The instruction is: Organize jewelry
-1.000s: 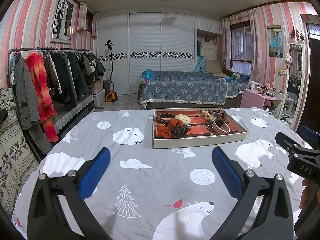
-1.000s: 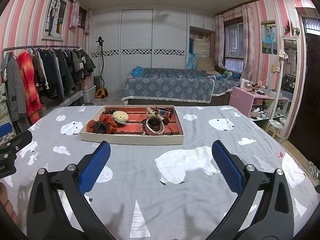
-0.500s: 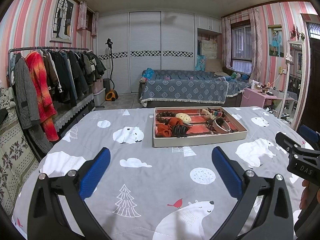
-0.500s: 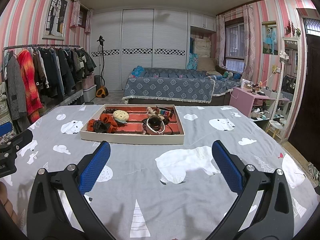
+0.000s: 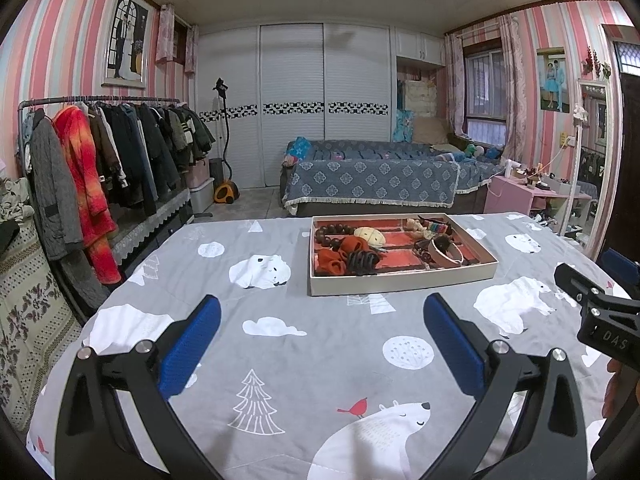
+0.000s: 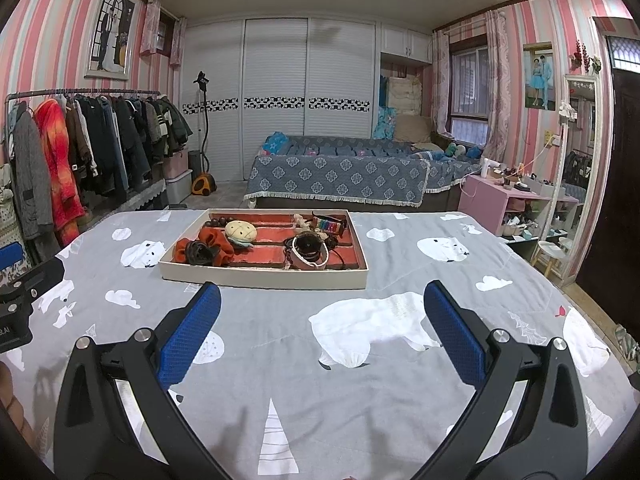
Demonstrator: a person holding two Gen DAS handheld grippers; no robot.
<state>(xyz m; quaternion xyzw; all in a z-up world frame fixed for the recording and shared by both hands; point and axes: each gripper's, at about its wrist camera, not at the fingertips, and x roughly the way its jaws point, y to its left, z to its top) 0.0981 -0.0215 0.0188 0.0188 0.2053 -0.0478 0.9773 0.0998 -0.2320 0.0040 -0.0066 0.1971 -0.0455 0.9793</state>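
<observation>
A shallow cream tray [image 5: 400,285] with a red lining stands on the grey polar-bear tablecloth [image 5: 320,360]; it also shows in the right wrist view [image 6: 260,280]. It holds orange scrunchies [image 5: 336,258], a dark hair claw [image 5: 362,261], brown beads [image 5: 332,234], a cream shell-shaped piece [image 5: 370,235], a pale bangle [image 5: 444,250] and a striped band [image 5: 438,227]. My left gripper [image 5: 320,344] is open and empty, short of the tray. My right gripper [image 6: 320,340] is open and empty, short of the tray too.
The right gripper's body [image 5: 600,312] shows at the right edge of the left view. A clothes rack [image 5: 100,168] stands left of the table. A bed [image 5: 372,184] lies beyond it, a pink side table [image 5: 528,196] at the right.
</observation>
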